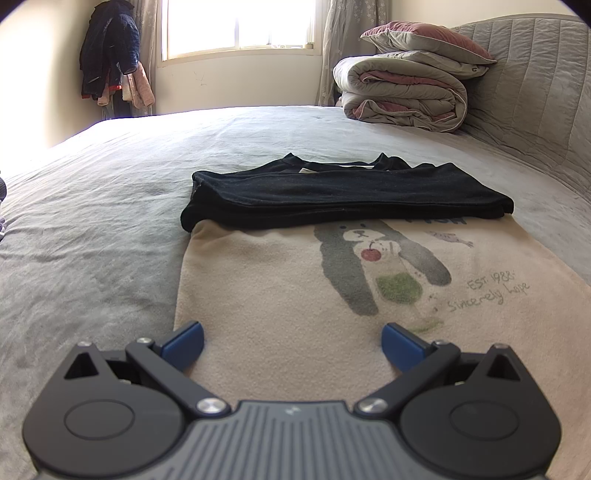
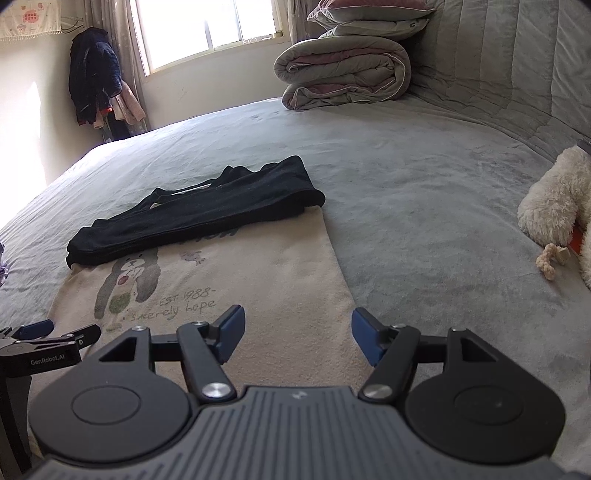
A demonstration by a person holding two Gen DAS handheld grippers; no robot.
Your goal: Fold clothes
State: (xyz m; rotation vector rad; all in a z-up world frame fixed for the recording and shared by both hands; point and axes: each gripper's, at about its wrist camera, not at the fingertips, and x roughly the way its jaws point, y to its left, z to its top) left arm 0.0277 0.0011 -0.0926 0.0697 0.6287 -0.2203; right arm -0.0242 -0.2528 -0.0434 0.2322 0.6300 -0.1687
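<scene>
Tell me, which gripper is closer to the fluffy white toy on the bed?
Right. The right gripper sits at the cream shirt's right edge, toward the fluffy white toy; the left gripper is at the shirt's far-left side.

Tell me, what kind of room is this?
Most likely a bedroom: a wide bed with a folded quilt and pillow, and coats hanging by the window.

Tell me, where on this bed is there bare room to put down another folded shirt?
The widest bare patch of grey bedspread lies between the cream shirt, the plush toy and the rolled duvet. Another lies left of the cream shirt. The middle is crowded: the black garment lies across the cream shirt's far end.
</scene>
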